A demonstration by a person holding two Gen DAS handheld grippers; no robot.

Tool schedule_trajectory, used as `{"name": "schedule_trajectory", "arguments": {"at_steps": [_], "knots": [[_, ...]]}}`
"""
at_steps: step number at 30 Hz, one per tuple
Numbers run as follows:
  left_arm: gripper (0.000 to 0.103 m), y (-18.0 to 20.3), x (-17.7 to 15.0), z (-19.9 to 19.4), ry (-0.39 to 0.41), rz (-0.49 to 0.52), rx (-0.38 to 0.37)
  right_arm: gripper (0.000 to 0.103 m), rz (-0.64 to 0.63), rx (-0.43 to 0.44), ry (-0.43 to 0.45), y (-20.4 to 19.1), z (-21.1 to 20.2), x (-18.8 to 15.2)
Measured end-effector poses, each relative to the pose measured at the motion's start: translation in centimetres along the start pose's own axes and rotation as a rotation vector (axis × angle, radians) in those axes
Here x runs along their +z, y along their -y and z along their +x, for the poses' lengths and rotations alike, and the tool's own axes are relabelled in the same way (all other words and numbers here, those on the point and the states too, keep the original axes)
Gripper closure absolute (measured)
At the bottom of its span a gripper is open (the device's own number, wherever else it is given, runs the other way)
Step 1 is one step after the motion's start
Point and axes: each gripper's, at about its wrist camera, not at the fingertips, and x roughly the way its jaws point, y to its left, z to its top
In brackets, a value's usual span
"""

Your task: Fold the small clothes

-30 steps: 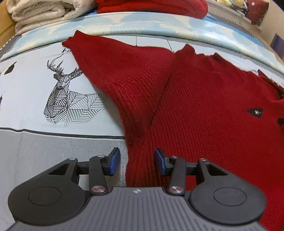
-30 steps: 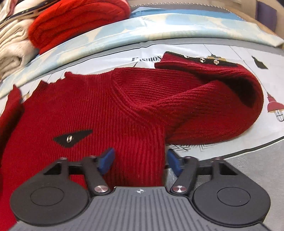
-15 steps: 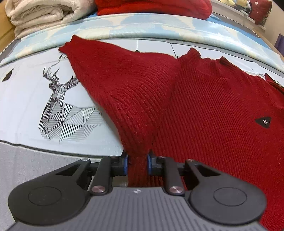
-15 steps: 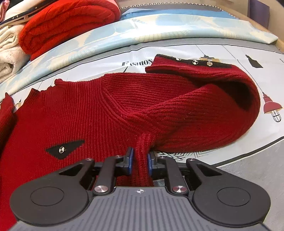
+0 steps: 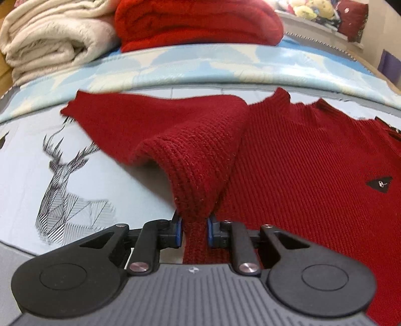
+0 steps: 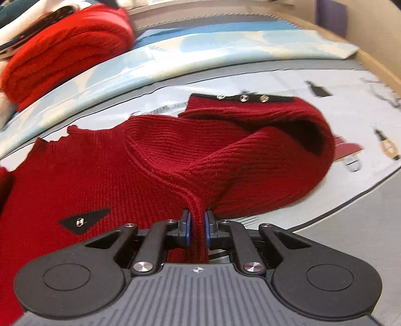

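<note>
A dark red knit sweater (image 5: pixel 300 160) lies on a printed bedsheet, chest up, with a small black triangular patch (image 5: pixel 379 183). My left gripper (image 5: pixel 194 232) is shut on the sweater's left side seam below the sleeve (image 5: pixel 155 125) and lifts that fabric off the sheet. In the right wrist view my right gripper (image 6: pixel 197 228) is shut on the sweater (image 6: pixel 87 175) at its right side seam. The right sleeve (image 6: pixel 275 150) is bunched and folded over, its black cuff with three metal snaps (image 6: pixel 241 98) on top.
The sheet shows a line-drawn deer (image 5: pixel 62 180) on the left and lamp prints (image 6: pixel 386 148) on the right. At the back lie a folded cream blanket (image 5: pixel 50 42) and a folded bright red knit (image 5: pixel 195 22). A wooden bed edge (image 6: pixel 376 62) runs at far right.
Both grippers went from open around the side seams to shut on them. Both now lift the fabric, and the sleeves rise and drag inward.
</note>
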Motion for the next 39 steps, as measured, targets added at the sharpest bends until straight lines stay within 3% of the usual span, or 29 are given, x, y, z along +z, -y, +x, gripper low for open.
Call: {"name": "schedule_trajectory", "arguments": {"at_steps": [4, 6, 10, 13, 20, 26, 29, 34, 36, 39], "knots": [[0.083, 1.2, 0.7, -0.2, 0.015, 0.026, -0.019, 0.092, -0.015, -0.064, 0.005, 0.7, 0.4, 0.2], [0.082, 1.1, 0.8, -0.4, 0.001, 0.024, -0.027, 0.091, -0.032, -0.044, -0.014, 0.5, 0.8, 0.0], [0.081, 0.2, 0.7, -1.1, -0.039, 0.036, -0.070, 0.077, -0.071, -0.009, -0.046, 0.1, 0.6, 0.1], [0.073, -0.5, 0.1, -2.6, -0.037, 0.079, -0.079, 0.074, -0.098, 0.016, -0.055, 0.4, -0.5, 0.1], [0.073, -2.4, -1.6, -9.0, -0.039, -0.016, -0.137, 0.073, -0.185, -0.018, 0.085, 1.4, -6.6, -0.1], [0.073, -4.3, -2.9, -16.4, -0.027, -0.084, -0.195, 0.073, -0.254, 0.072, 0.152, 2.2, -12.3, -1.4], [0.073, -5.3, -5.3, -19.4, -0.031, -0.111, -0.218, 0.073, -0.282, 0.114, 0.156, 3.1, -15.3, -2.5], [0.073, -6.2, -12.1, -19.0, -0.114, -0.215, -0.285, 0.071, -0.281, 0.190, 0.048, 4.9, -17.5, -5.9], [0.073, -5.9, -14.0, -17.6, -0.214, -0.245, -0.296, 0.069, -0.261, 0.201, -0.066, 5.4, -16.8, -7.3], [0.073, -5.3, -15.4, -16.6, -0.241, -0.230, -0.322, 0.063, -0.313, 0.168, -0.211, 4.9, -15.5, -9.6]]}}
